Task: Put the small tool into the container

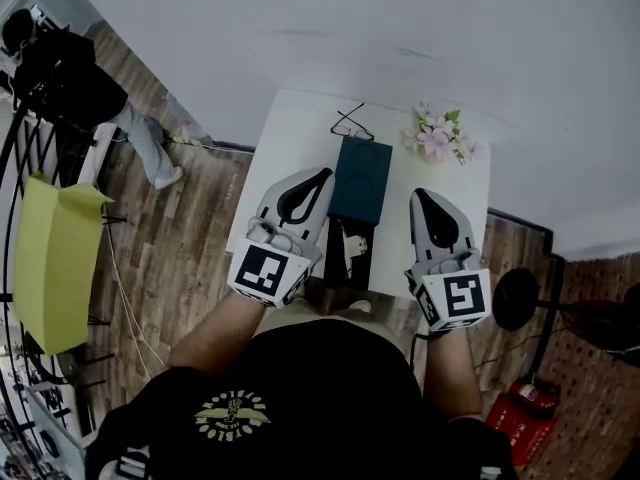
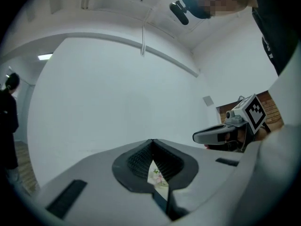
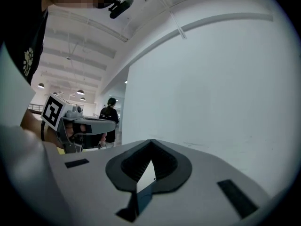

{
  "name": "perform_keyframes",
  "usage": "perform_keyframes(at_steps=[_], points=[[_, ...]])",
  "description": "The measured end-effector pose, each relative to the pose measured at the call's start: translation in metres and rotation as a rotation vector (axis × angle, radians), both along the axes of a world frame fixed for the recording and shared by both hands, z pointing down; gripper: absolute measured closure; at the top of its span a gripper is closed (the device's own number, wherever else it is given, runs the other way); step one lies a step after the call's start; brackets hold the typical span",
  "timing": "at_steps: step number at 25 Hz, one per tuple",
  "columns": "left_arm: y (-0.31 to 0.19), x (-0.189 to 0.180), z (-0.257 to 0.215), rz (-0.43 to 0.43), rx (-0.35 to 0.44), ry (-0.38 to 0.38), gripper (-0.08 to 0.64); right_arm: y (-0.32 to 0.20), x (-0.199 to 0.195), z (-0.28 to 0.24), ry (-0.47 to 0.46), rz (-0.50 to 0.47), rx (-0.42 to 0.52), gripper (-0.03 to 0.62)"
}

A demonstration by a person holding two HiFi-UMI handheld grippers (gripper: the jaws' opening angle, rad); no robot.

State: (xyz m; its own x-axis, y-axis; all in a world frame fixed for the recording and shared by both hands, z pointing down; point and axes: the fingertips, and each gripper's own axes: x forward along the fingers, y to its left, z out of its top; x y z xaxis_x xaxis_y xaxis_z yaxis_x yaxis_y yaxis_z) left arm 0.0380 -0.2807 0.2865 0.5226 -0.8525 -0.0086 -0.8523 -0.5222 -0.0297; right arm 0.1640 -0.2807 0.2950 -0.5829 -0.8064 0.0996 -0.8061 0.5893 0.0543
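Nearest me, both grippers hung over the near edge of the small white table [image 1: 290, 138], the left gripper [image 1: 322, 176] and the right gripper [image 1: 421, 194], each with its fingertips pressed together on nothing. Between them, nearer me than their tips, lay what I took for the small tool, a pale little piece [image 1: 351, 247] too small to show its long axis. It sat just beside my left gripper, so I judged that hand nearer. Just past it lay the dark teal rectangular container [image 1: 361, 178], then black-framed glasses [image 1: 350, 125] and pink flowers [image 1: 437, 138].
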Motion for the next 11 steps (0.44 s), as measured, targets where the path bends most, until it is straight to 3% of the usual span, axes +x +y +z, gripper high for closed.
perform_keyframes(at_steps=[5, 11], points=[[0.005, -0.007, 0.002, -0.074, -0.015, -0.038, 0.552, -0.008, -0.002, 0.007, -0.036, -0.065, -0.018, 0.591], [-0.001, -0.007, 0.007, -0.095, -0.033, -0.070, 0.552, -0.021, -0.002, 0.014, -0.044, -0.085, -0.047, 0.591]])
